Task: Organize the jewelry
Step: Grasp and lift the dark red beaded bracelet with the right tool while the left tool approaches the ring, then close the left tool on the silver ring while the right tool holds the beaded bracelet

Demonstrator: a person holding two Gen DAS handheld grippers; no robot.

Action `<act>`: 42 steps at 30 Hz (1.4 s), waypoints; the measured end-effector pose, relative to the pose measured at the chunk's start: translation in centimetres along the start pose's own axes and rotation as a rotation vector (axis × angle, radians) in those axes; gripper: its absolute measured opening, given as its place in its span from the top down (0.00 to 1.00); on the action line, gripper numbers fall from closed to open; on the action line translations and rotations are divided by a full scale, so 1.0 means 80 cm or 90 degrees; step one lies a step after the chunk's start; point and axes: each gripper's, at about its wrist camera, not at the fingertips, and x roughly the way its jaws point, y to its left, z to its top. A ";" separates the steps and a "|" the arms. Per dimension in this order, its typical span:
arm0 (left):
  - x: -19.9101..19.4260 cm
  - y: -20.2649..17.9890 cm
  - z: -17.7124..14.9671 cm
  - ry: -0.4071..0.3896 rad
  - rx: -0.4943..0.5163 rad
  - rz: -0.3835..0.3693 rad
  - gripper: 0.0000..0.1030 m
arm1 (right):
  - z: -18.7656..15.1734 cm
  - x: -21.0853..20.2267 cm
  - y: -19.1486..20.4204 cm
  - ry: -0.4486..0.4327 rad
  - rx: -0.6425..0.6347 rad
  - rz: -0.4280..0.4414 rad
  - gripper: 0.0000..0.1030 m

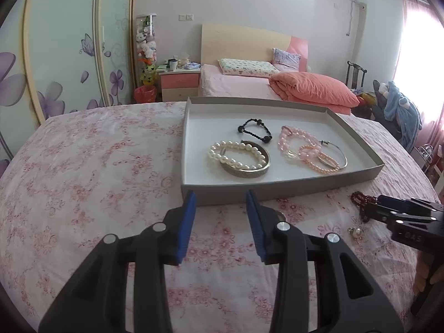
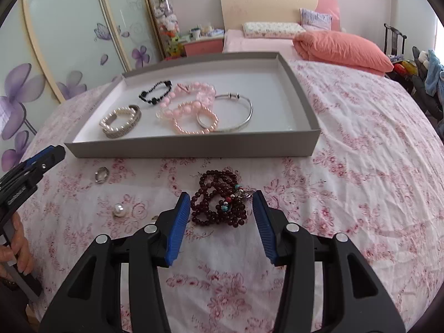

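Note:
A dark red bead string [image 2: 219, 199] lies bunched on the flowered cloth, between the fingers of my right gripper [image 2: 221, 197]. That gripper is open and its blue pads stand clear of the beads. My left gripper [image 1: 221, 195] is open with nothing in it, just before the grey tray [image 1: 277, 188]. The tray [image 2: 191, 148] holds a black bead bracelet [image 2: 155, 93], a white pearl bracelet [image 2: 115, 119], pink bead bracelets [image 2: 191, 105] and a silver bangle [image 2: 244, 116]. A silver ring [image 2: 101, 174] and a pearl piece [image 2: 118, 210] lie loose on the cloth.
The left gripper [image 2: 47, 155] shows at the left edge of the right wrist view, with a hand [image 2: 19, 238] on its handle. A bed with an orange quilt [image 1: 313, 88] stands behind the table. Wardrobe doors [image 1: 55, 55] with a flower print rise at the left.

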 end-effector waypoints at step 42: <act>0.042 -0.046 -0.021 0.124 0.054 0.038 0.78 | -0.003 -0.003 -0.023 -0.011 0.013 -0.038 0.90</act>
